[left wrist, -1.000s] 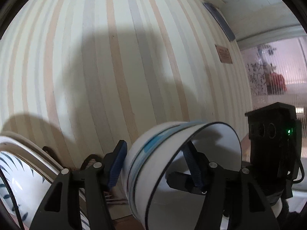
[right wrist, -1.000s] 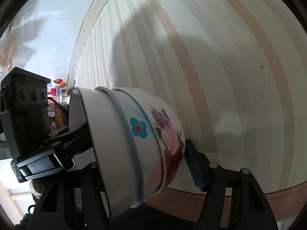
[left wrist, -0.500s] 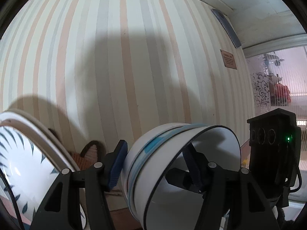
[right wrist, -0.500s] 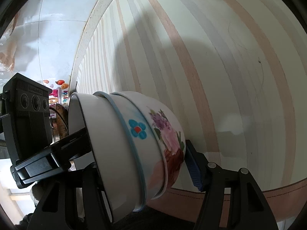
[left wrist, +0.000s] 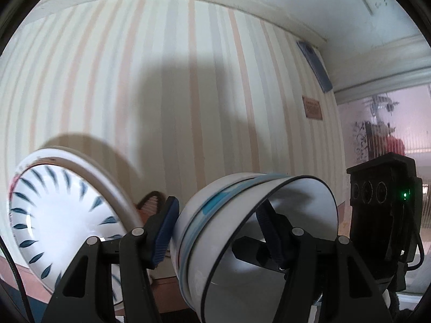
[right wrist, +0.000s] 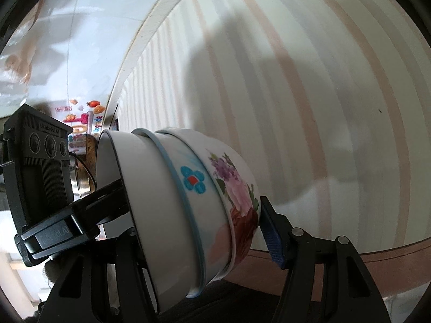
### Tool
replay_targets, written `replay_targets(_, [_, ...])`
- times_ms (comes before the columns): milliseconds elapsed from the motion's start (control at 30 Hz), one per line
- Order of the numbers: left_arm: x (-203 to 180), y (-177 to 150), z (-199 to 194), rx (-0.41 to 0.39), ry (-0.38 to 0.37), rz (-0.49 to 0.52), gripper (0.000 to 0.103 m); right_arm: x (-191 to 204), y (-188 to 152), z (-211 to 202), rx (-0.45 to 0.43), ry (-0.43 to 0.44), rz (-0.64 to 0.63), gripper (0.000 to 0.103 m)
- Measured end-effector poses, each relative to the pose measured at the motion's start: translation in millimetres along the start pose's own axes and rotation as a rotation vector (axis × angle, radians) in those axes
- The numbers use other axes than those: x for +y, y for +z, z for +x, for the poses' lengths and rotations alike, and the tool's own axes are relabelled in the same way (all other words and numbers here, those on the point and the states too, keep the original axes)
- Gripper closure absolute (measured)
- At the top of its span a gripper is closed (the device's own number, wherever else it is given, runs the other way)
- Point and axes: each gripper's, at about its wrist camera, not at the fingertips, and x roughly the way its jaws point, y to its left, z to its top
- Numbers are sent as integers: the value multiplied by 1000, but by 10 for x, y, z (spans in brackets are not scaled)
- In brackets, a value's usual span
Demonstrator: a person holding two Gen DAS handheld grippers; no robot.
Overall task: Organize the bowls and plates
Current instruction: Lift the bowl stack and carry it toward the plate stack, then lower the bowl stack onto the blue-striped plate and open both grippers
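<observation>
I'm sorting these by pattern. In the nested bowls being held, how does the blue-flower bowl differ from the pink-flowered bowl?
The blue-flower bowl carries one small blue blossom with a red centre and a blue line at its rim. The pink-flowered bowl has a large pink and purple bouquet and no coloured rim line that I can see. The blue-flower bowl sits inside the pink-flowered bowl, which is outermost in the stack. Both are white and lie tipped on their sides.

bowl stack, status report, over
Left gripper and right gripper both clamped on the nested bowl stack, tipped on its side. Leaf-pattern plates close at left. Striped wall ahead.
</observation>
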Motion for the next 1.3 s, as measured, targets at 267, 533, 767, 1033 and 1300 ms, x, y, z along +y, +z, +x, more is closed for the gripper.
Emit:
replay_targets(267, [468,-75,-398,-81,27,-104,46,571,58,232,74,7,-109,38])
replay_targets(533, [1084,-278,-642,-138,65,-241,46,1112,-8,830,189,26,-212,38])
replay_targets(767, [1506,-394,-639,-156,73,-330,46,1348,0,1292,261,22,-264,38])
replay_targets(1033, [1724,-386,-522,-148,57,-370,46,1467,14,1656,287,-14,-278,38])
replay_targets(1300, [1794,-377,-511,-147,58,-370,46,1509,33,1756,274,-48,-289,38])
